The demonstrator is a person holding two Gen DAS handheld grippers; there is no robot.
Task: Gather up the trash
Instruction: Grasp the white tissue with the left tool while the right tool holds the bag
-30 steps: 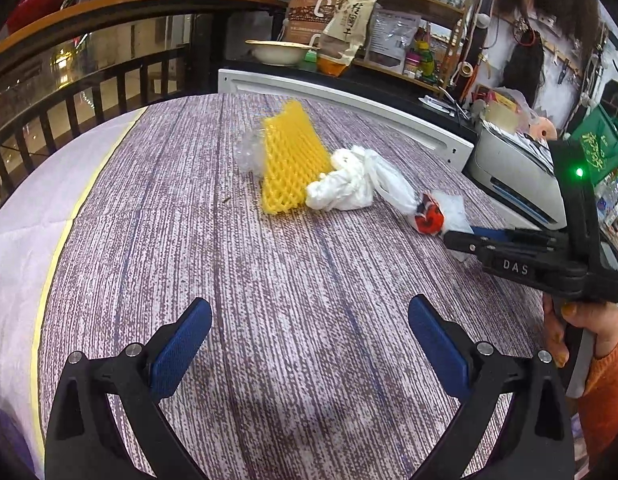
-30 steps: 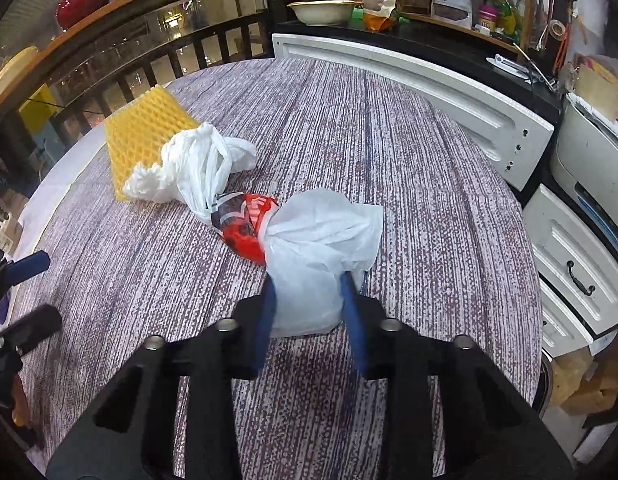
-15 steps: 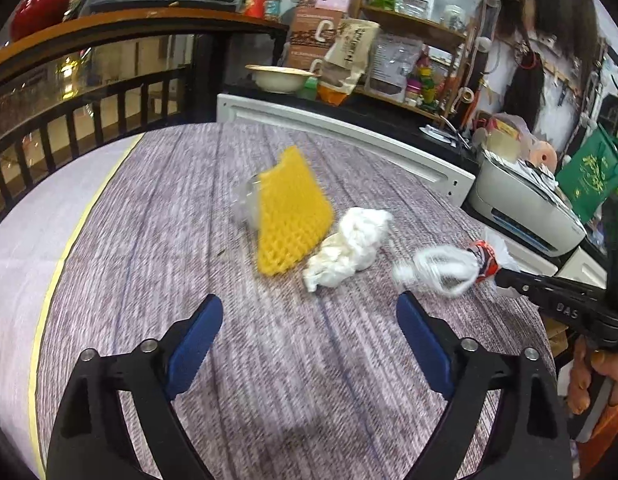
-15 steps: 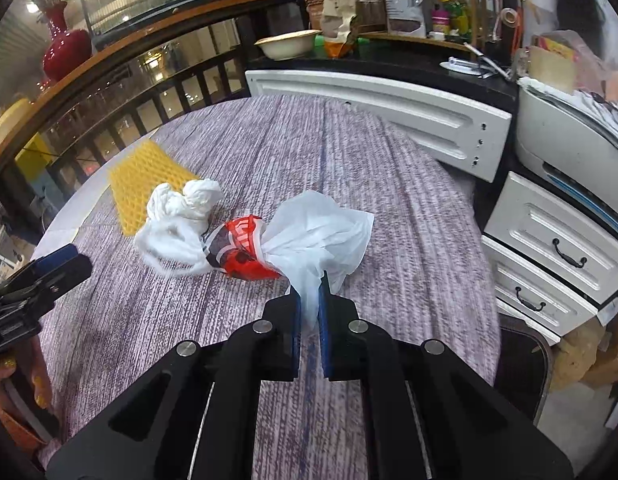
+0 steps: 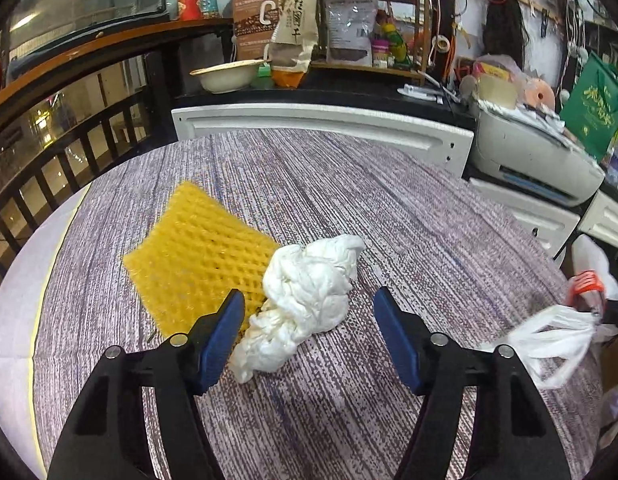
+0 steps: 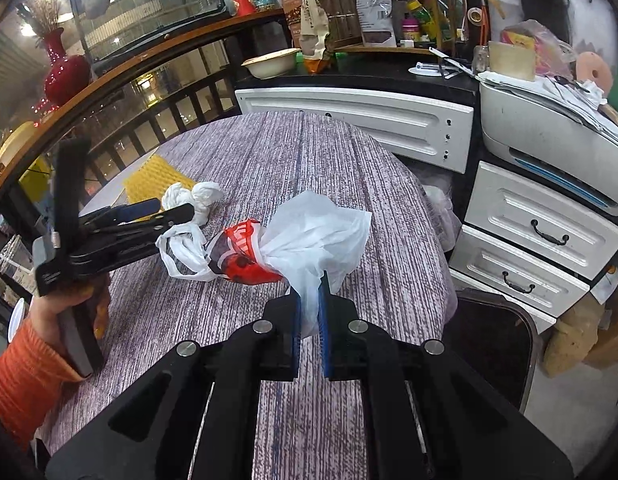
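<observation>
My right gripper (image 6: pixel 308 312) is shut on a white plastic bag (image 6: pixel 321 232) with a red wrapper (image 6: pixel 241 256) bundled in it, held above the table's right side; the bag also shows in the left wrist view (image 5: pixel 557 332). My left gripper (image 5: pixel 309 320) is open, its blue pads on either side of a crumpled white tissue wad (image 5: pixel 305 292) on the table. A yellow foam net (image 5: pixel 197 260) lies just left of the wad. In the right wrist view the left gripper (image 6: pixel 165 212) sits over the wad (image 6: pixel 197 196) and the net (image 6: pixel 153 184).
The round table has a purple woven cloth (image 5: pixel 349 208). A white cabinet (image 5: pixel 321 128) and a printer (image 5: pixel 537 156) stand behind and to the right. White drawers (image 6: pixel 537 236) and a dark bin (image 6: pixel 493 344) are beside the table's right edge. A railing (image 5: pixel 69 140) runs along the left.
My right gripper closed on the white bag and lifted it to the right, off the wad. My left gripper moved forward until its open pads flank the white wad.
</observation>
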